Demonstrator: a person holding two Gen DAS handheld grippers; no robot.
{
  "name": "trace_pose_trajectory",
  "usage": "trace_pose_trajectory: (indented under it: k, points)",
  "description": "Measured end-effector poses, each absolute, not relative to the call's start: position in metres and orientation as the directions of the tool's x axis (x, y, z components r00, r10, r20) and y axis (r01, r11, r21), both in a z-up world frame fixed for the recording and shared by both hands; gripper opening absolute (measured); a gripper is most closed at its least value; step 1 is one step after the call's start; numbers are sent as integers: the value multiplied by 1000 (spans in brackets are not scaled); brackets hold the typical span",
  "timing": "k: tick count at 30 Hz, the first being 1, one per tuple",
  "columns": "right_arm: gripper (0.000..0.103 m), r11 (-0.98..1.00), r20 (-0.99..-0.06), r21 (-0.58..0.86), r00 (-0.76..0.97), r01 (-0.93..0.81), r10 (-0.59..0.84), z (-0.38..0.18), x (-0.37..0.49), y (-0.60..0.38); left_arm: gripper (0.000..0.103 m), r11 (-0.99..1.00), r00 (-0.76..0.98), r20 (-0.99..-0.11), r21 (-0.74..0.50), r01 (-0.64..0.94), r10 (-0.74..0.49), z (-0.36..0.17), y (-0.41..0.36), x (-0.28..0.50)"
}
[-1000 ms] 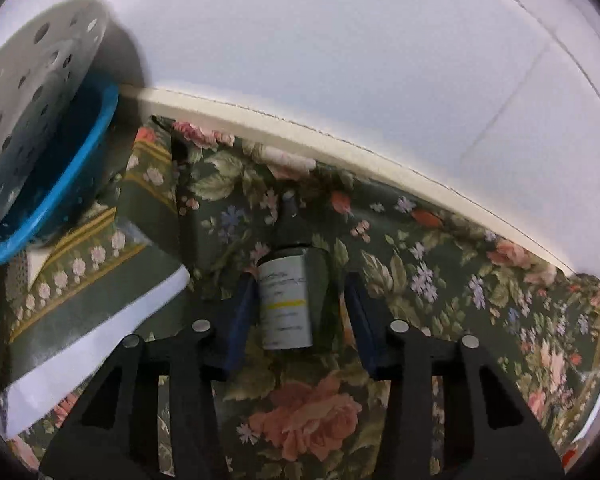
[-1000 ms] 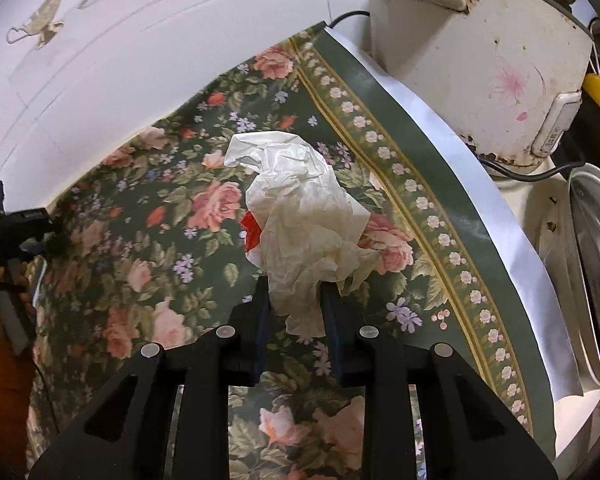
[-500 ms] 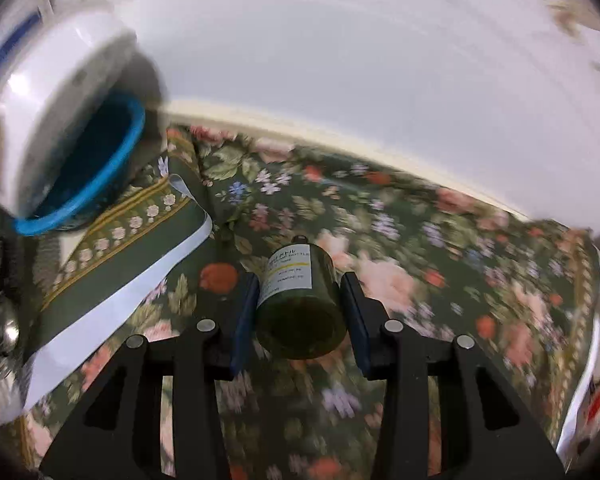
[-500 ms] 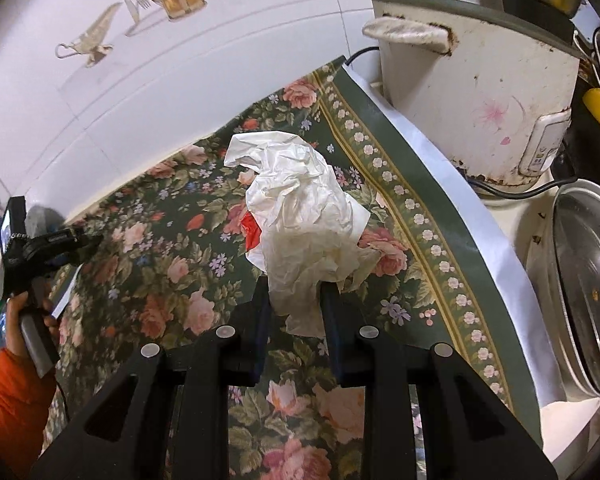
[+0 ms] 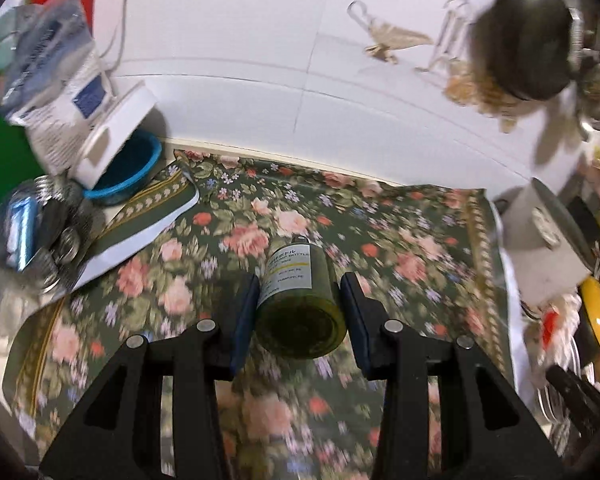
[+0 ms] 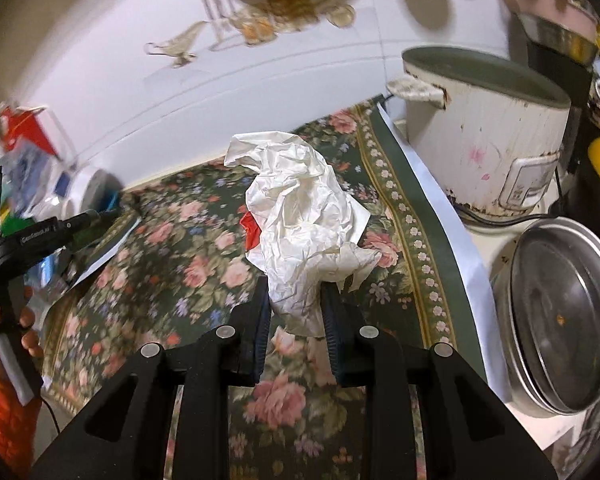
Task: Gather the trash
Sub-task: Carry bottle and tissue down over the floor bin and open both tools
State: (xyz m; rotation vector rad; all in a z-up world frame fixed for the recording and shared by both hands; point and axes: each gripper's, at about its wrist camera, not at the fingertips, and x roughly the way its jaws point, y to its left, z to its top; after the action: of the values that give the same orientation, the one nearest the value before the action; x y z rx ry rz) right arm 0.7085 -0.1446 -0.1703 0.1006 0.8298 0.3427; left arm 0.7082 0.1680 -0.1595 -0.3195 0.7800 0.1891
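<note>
We find the bottle [image 5: 300, 300] label blurred; left claw [image 5: 300, 316] pinches it above the bench [image 5: 400, 240]. Right claw [image 6: 296, 320] pinches crumpled paper [image 6: 304, 216].

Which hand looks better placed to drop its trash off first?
Hard to separate. The left gripper is shut on the green bottle and the right gripper on the crumpled paper, both lifted above the floral tablecloth. No bin shows in either view.
</note>
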Motion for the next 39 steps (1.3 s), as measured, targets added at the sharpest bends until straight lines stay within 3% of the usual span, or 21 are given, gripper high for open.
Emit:
trace_pose_trajectory:
  k: [10,21,39]
  points:
    - [23,911,-659,222,635,-347,402,-144,649,-131,41,955,722,-691,-185,-232,41,-127,139,613]
    - [23,926,-652,215,661,-310,372,-153,546,-89,41,975,712,-701,-179,-130,-34,-152,147,506]
    - [23,937,-732,253,586,-242,349,-195,380,-50,41,981,644,-762,-170,-96,-69,-179,153,336]
